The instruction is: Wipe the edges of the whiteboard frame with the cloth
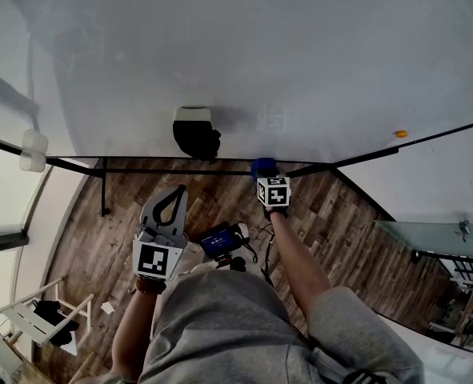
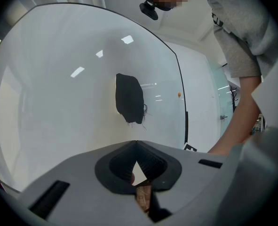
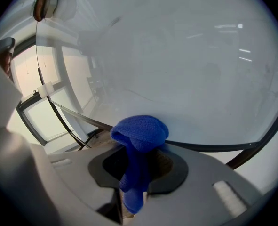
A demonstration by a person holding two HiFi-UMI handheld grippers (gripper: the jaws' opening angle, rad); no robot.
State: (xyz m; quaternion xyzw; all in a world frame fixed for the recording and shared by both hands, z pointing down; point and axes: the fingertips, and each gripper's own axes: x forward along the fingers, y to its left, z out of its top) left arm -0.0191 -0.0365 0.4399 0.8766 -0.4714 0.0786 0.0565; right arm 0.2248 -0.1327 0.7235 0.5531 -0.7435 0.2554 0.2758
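"Where's the cloth got to?"

"The blue cloth (image 3: 139, 133) is clamped tight in the right gripper (image 3: 136, 173). Its bunched end sits against the whiteboard frame (image 3: 209, 148), on the bottom edge."

"And the other one?"

"The left gripper (image 2: 136, 147) hangs at eight o'clock from the right one. Its jaws are closed on nothing, clear of the whiteboard (image 2: 59, 102). A black eraser (image 2: 129, 98) sticks to the board at ten o'clock from the cloth."

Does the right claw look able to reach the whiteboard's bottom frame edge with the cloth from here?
Likely yes: the right claw holds the blue cloth right at the bottom frame edge, nothing between them.
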